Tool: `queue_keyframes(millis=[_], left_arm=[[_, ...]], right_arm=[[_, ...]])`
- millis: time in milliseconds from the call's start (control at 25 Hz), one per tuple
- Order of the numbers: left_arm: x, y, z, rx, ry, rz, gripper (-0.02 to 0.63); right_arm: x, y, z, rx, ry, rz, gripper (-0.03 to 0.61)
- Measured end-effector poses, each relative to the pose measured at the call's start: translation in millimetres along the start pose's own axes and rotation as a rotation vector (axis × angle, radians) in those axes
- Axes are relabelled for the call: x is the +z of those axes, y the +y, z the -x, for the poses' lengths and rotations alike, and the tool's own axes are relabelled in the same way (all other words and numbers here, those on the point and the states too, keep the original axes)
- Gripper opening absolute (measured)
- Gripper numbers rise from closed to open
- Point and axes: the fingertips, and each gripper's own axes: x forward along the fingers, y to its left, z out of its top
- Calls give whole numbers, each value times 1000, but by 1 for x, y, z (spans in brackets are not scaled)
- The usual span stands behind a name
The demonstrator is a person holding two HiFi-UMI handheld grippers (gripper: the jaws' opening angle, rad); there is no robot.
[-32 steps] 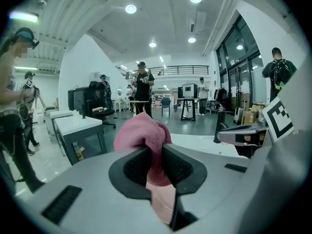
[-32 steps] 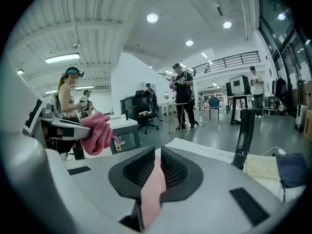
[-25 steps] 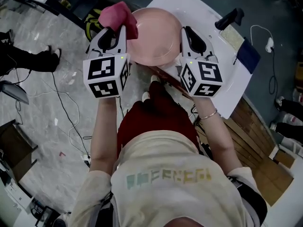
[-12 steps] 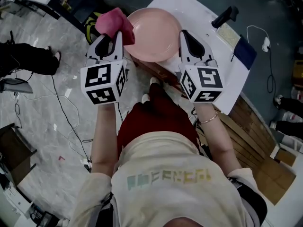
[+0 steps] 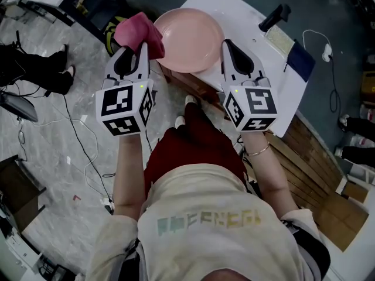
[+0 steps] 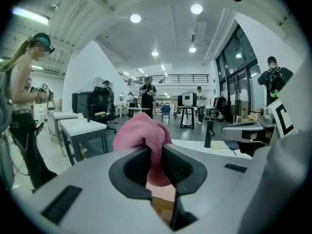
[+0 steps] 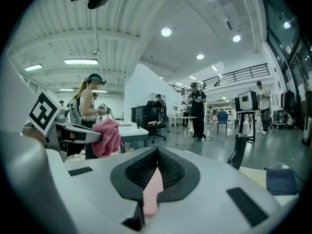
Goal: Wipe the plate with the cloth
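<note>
A pink plate is held up above the white table's near corner, its right rim pinched edge-on in my right gripper, which is shut on it; the rim shows as a thin pink strip between the jaws. My left gripper is shut on a bunched pink cloth, at the plate's left edge. In the left gripper view the cloth bulges out above the jaws. From the right gripper view the cloth hangs off the left gripper at the left.
A white table lies beyond the plate, carrying a black handled tool, a paper sheet and a dark blue item. Cables run over the marble floor at left. Wooden boards lie at right. People stand in the room beyond.
Both grippers have risen and moved slightly away from the body with the plate and cloth. The cloth stays against the plate's left rim.
</note>
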Motion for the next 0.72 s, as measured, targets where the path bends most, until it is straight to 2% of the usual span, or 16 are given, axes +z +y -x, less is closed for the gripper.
queue_keyframes(millis=[720], left_arm=[[-4, -18, 24, 11, 7, 24, 67]], right_arm=[[-3, -9, 24, 40, -9, -46, 37]])
